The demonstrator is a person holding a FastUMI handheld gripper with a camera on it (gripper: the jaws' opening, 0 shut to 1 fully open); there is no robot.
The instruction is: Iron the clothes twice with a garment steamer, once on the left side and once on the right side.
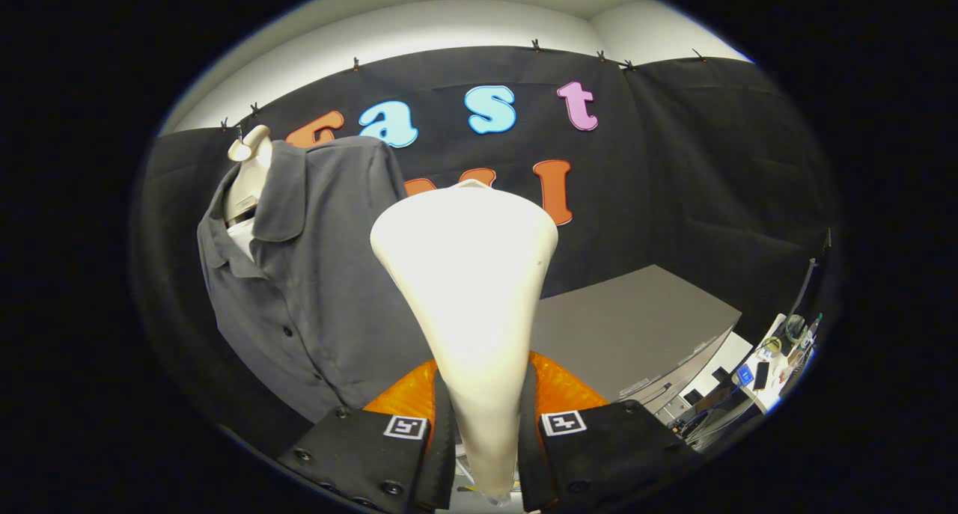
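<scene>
A white garment steamer (471,289) rises between my fingers, narrow at its handle and flaring to a wide head at the top. My gripper (485,432) is shut on the steamer's handle, both fingers pressing its sides. A dark grey button-up shirt (314,274) hangs on a white mannequin torso (251,171) beyond the fingers, to the left of the steamer head. The steamer head stands beside the shirt's right edge; I cannot tell whether it touches the cloth.
A grey table (636,327) stands beyond the fingers to the right of the steamer. Past its far right corner lies a white surface with small devices and cables (763,372). The black booth wall (711,185) closes off the back.
</scene>
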